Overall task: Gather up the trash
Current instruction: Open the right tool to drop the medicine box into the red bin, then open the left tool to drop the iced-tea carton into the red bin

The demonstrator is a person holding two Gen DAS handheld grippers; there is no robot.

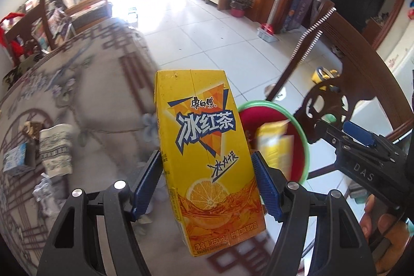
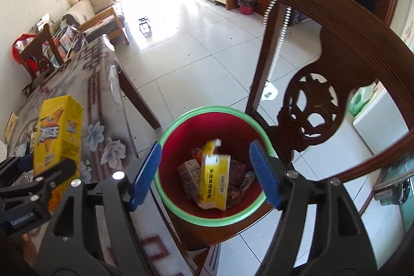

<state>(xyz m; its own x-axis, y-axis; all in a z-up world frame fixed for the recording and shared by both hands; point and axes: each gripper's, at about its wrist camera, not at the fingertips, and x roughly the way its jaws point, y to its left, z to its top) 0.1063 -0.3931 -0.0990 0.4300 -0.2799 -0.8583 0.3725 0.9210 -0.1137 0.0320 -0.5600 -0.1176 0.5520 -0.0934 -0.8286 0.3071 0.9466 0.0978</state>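
- Tiled living room; table under a grey floral patterned tablecloth (image 1: 85,84); carved dark wooden chair (image 2: 310,107) at 3 o'clock.
- Left gripper (image 1: 207,183): blue pads clamped on both sides of an upright yellow iced-tea drink carton (image 1: 204,146), raised above the table edge.
- Red plastic bin with green rim (image 2: 181,214) sits on the chair seat, at 3 o'clock of the carton.
- Right gripper (image 2: 207,172): jaws apart, empty, above the bin.
- Inside the bin: yellow-and-white box (image 2: 214,180), blurred, among brown wrappers.
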